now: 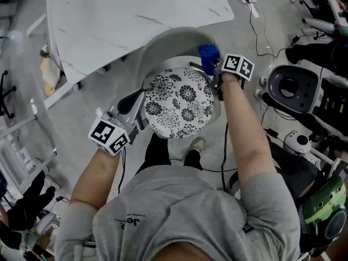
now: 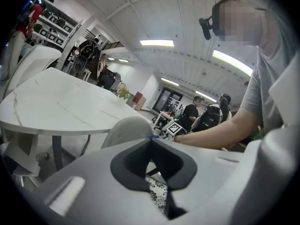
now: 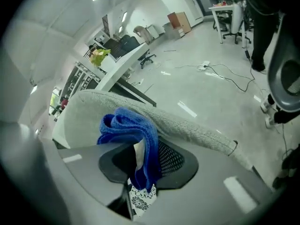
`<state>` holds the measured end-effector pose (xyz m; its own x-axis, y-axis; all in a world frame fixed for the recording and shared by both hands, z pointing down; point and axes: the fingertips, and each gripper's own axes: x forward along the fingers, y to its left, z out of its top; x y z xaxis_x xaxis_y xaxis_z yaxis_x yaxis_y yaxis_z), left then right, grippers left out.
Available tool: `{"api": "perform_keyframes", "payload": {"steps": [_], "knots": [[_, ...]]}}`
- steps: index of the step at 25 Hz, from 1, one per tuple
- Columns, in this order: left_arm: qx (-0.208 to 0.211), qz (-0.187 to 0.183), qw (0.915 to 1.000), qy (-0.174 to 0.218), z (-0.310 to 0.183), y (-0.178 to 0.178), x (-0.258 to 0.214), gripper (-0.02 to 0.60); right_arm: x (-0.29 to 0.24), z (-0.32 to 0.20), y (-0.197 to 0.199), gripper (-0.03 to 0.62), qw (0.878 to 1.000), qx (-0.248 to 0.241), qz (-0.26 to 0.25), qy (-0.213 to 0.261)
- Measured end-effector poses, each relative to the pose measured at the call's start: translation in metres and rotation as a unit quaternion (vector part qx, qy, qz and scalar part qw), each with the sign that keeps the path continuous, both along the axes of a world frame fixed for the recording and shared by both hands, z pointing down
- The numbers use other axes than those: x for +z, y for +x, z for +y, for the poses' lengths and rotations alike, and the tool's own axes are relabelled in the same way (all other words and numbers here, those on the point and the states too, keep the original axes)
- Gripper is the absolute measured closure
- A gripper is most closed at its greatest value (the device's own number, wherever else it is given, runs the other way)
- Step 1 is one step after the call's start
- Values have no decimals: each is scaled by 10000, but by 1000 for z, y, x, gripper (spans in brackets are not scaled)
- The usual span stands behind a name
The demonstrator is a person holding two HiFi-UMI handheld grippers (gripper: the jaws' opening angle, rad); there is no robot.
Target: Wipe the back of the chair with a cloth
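Note:
The chair has a curved grey back [image 1: 163,42] and a round flower-patterned seat [image 1: 179,102]. My right gripper [image 1: 215,72] is shut on a blue cloth [image 1: 208,55] and holds it against the inner right side of the back. In the right gripper view the cloth [image 3: 129,125] bunches above the right gripper [image 3: 140,168], with the fuzzy grey back [image 3: 197,130] just behind it. My left gripper [image 1: 130,106] hangs at the seat's left edge, jaws together and holding nothing. In the left gripper view the left gripper [image 2: 152,172] points toward the back [image 2: 126,128].
A white marble table [image 1: 125,10] stands right behind the chair. Cables [image 1: 261,26] run over the floor at the far right. Machines and bags [image 1: 293,86] crowd the right side. The person's shoe [image 1: 194,144] is under the seat's front edge.

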<state>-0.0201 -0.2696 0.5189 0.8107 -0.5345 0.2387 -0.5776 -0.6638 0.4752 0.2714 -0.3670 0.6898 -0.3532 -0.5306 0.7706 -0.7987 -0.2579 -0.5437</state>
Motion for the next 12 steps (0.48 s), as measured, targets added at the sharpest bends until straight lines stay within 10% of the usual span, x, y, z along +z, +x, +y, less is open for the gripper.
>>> {"api": "perform_keyframes", "payload": {"steps": [5, 12], "knots": [[-80, 32, 9999, -61, -2, -1, 3, 568, -9, 3, -42, 497, 9782, -1955, 578, 386], [-469, -15, 9986, -241, 4, -43, 18, 568, 34, 45, -192, 497, 8491, -5210, 846, 203]]}}
